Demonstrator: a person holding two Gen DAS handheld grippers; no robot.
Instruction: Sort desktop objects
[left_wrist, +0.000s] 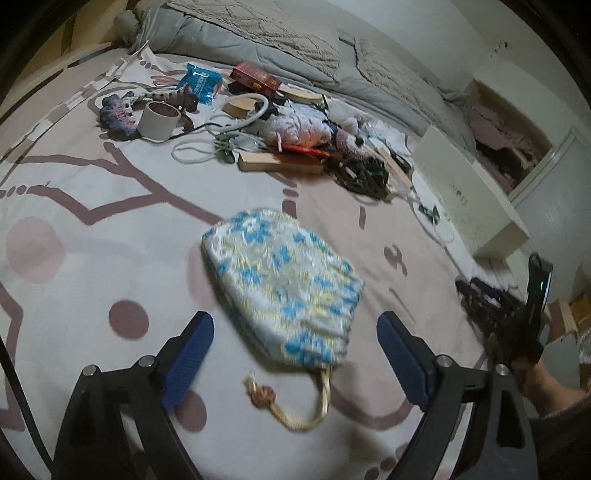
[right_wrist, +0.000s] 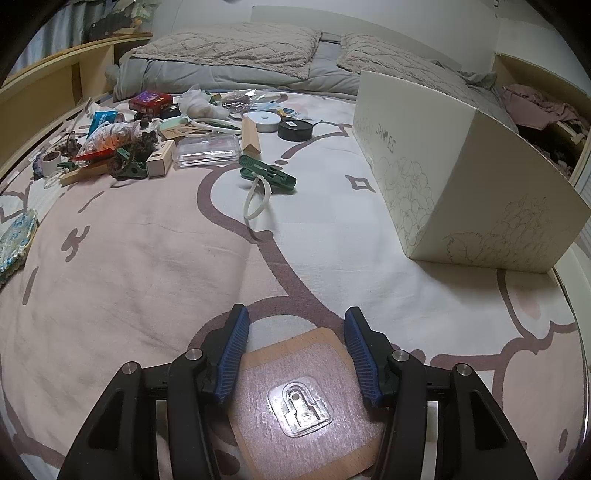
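Pouch (left_wrist: 284, 284) between wide-open left gripper (left_wrist: 295, 354); right gripper (right_wrist: 293, 354) clamps wooden square (right_wrist: 303, 406).

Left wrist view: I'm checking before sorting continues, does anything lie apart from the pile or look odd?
Yes. The floral pouch lies alone on the bedsheet, apart from the clutter pile, between the open left tongs.
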